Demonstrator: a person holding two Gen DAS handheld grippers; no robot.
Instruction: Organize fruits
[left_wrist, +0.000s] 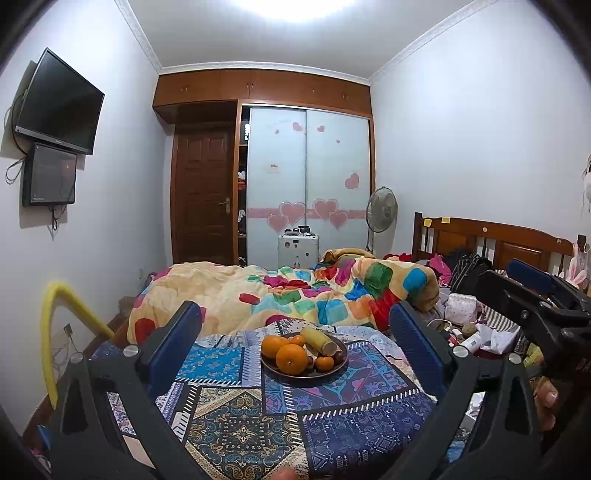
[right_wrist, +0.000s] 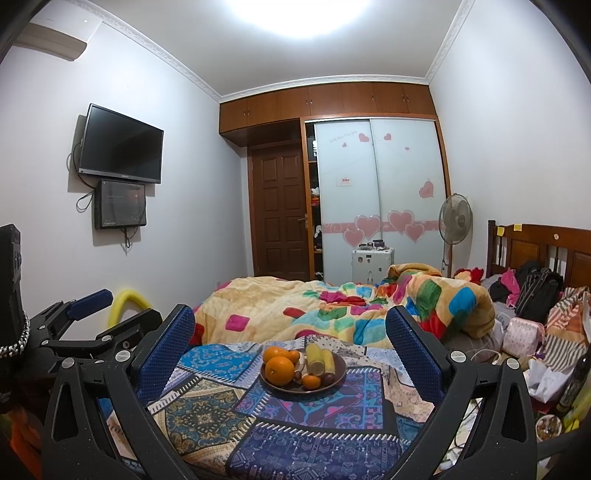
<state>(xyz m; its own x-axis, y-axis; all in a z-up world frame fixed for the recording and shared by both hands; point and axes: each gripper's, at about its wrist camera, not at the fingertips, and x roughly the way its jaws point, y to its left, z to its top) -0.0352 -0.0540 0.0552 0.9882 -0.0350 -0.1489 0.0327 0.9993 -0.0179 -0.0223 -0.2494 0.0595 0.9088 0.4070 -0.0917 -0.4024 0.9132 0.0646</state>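
Note:
A brown plate (left_wrist: 334, 367) (right_wrist: 338, 378) stands on a blue patterned cloth (left_wrist: 236, 417) (right_wrist: 221, 413) and holds oranges (left_wrist: 291, 359) (right_wrist: 279, 370), small tangerines (left_wrist: 324, 363) (right_wrist: 310, 381), yellow corn pieces (left_wrist: 318, 339) (right_wrist: 317, 359) and dark round fruits (left_wrist: 338, 357) (right_wrist: 328, 378). My left gripper (left_wrist: 295, 347) is open, its blue pads on either side of the plate and short of it. My right gripper (right_wrist: 290, 347) is open too, framing the plate from a distance. Neither holds anything. The right gripper (left_wrist: 532, 295) also shows at the right edge of the left wrist view, and the left gripper (right_wrist: 92, 314) at the left of the right wrist view.
Behind the cloth lies a crumpled colourful blanket (left_wrist: 295, 295) (right_wrist: 332, 306) on a bed. Bags and clutter (left_wrist: 469, 314) (right_wrist: 535, 325) pile up at the right by a wooden headboard (left_wrist: 491, 240). A yellow foam tube (left_wrist: 59, 317) curves at the left. A fan (left_wrist: 381, 210) and a wardrobe (left_wrist: 306, 184) stand beyond.

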